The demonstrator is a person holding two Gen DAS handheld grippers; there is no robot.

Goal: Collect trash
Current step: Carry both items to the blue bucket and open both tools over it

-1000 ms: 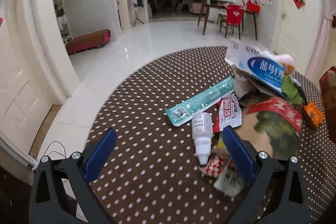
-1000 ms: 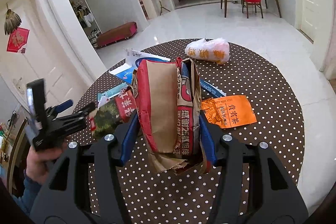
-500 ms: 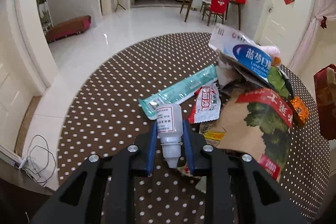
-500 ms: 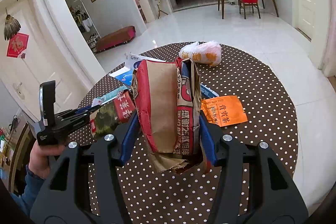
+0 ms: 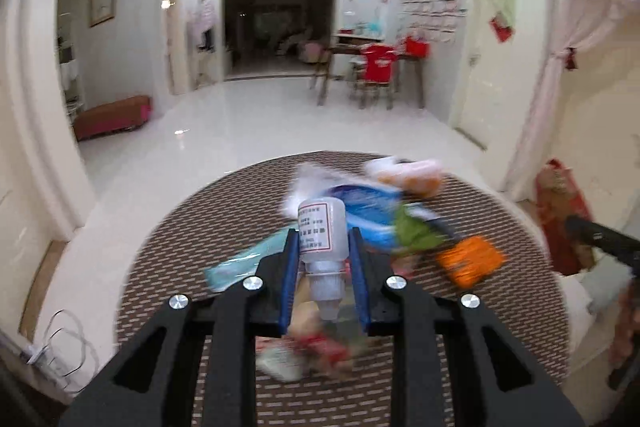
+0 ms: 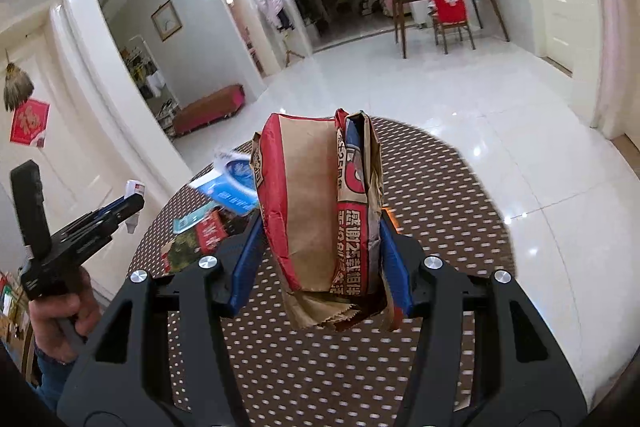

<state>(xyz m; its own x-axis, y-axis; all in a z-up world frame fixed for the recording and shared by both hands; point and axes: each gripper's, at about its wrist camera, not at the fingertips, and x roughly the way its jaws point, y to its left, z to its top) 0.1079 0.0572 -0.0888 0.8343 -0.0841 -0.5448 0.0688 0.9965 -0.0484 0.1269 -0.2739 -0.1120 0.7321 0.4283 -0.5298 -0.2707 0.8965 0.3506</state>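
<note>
Bottle [image 5: 321,231], small, white plastic with a printed label, sits clamped between the blue pads of the left gripper [image 5: 324,277], nozzle toward the camera; jaws narrowed onto its body. It is clear of the table. The right wrist view shows the same gripper out at the left, carried by a hand [image 6: 60,311], the bottle's white end poking out at its tip.

Right gripper [image 6: 320,259]: jaws about half open, pressed on both sides of a crumpled brown paper bag [image 6: 316,203] with red edging and print, held upright, mouth at the top.

Litter below and beyond the bottle, blurred: a red-and-white wrapper [image 5: 320,347] just under the jaws, a long teal packet [image 5: 244,261] to the left, a green scrap [image 5: 412,229], an orange sachet [image 5: 470,259] to the right, a blue-and-white packet [image 5: 368,207] behind, a pale bag with orange print [image 5: 408,175] at the far rim. A green and red packet [image 6: 196,243] lies left of the paper bag.

Surface: round table [image 6: 440,195] under a brown cloth with white dots.

Room: glossy white tiled floor [image 5: 260,123], low red bench [image 5: 112,117] by the left wall, wooden table with a red-covered chair [image 5: 378,67], dark doorway [image 5: 278,27] at the back.
</note>
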